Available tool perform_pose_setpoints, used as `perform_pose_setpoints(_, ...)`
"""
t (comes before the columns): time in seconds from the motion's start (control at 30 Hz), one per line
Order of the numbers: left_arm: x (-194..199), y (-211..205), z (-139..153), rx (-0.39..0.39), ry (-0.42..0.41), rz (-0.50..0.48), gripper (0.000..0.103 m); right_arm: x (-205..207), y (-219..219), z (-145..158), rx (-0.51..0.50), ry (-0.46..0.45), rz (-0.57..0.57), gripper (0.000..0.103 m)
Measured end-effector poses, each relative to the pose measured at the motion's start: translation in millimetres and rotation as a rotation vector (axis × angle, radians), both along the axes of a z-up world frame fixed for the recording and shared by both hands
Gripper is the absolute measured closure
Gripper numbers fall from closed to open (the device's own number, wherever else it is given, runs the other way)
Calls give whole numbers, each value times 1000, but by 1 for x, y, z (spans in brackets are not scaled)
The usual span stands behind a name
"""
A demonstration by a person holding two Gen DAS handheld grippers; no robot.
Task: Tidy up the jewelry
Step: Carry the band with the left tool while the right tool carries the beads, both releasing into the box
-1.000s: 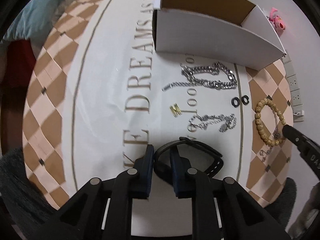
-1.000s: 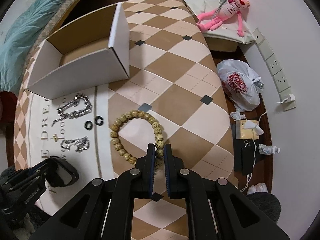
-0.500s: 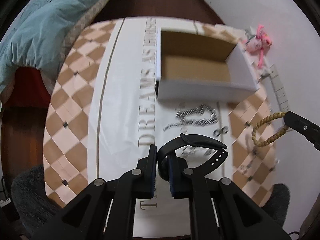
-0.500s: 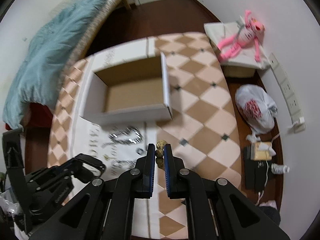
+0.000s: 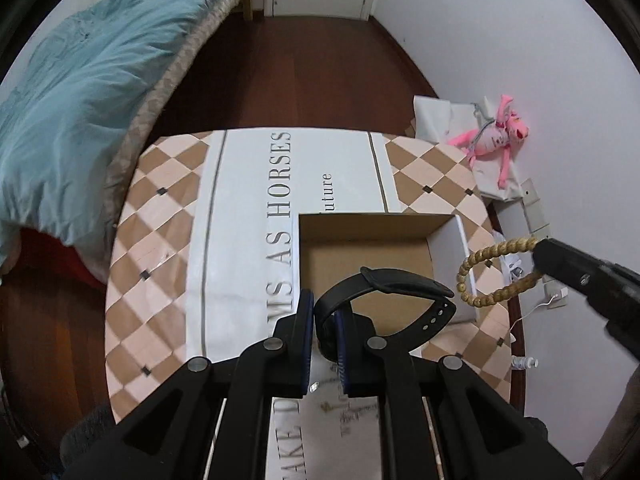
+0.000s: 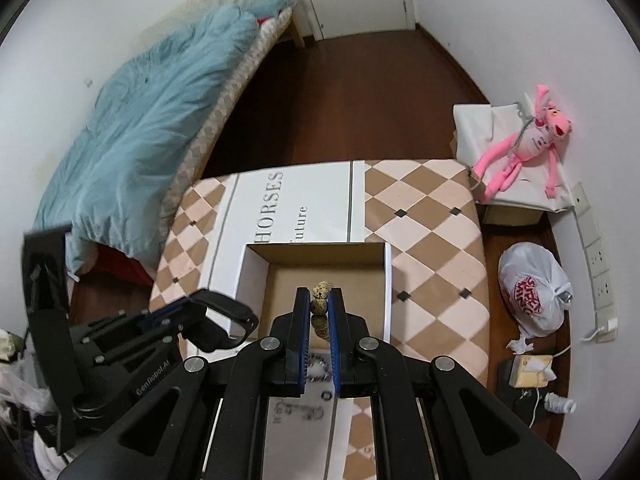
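The left hand-held gripper [image 5: 325, 330] was pinching a black watch strap [image 5: 384, 308], its pads pressed against one side of the looped band, which curled up and to the right over the open cardboard box [image 5: 448, 240]. The right hand-held gripper [image 6: 320, 306] was clamped on a wooden bead bracelet [image 6: 321, 300], with a few speckled beads showing between and just above its fingertips. In the left wrist view the bracelet [image 5: 492, 276] hung as a loop from the right gripper's tip [image 5: 538, 256], over the box's right wall. The box stood on a worktop [image 6: 432, 232] covered with a tan-and-cream diamond-pattern cloth and a white printed strip. A bed with a blue blanket [image 6: 132, 152] lay to the left, and a pink plush toy [image 6: 524, 148] rested on a white cushion to the right.
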State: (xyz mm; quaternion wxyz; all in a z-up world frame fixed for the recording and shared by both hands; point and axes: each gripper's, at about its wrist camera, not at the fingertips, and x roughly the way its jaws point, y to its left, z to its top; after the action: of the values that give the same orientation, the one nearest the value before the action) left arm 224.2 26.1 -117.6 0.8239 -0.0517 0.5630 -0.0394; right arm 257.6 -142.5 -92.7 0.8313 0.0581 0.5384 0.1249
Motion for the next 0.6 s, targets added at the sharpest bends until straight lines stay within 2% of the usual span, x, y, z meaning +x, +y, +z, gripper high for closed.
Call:
perform_pose_setpoints(0.23,39,-5,-26,2,95,-22,92,38,11,-37,-39,64,22,94)
perform_pose_setpoints(0.33,49,-6,-33,11,119,-30,85,50,11,-54,-1,119,48,93)
perform_pose_setpoints(0.4,52,-3,-35,28,112,-21,72,55,7,-68,2,160,46,92)
perform_pose_setpoints(0.47,53,1,-34,36,104,-3,27,56,2,-79,-3,189,38,82)
perform_pose_setpoints(0.5,53,3,-33,32,97,8,21,55,-3,-82,-3,190,24,64)
perform_pose_setpoints(0.53,52,5,-32,34,91,17,18,53,-7,-83,-1,186,16,52)
perform_pose_setpoints(0.6,48,8,-30,63,81,35,18,48,-13,-84,-6,176,-2,50)
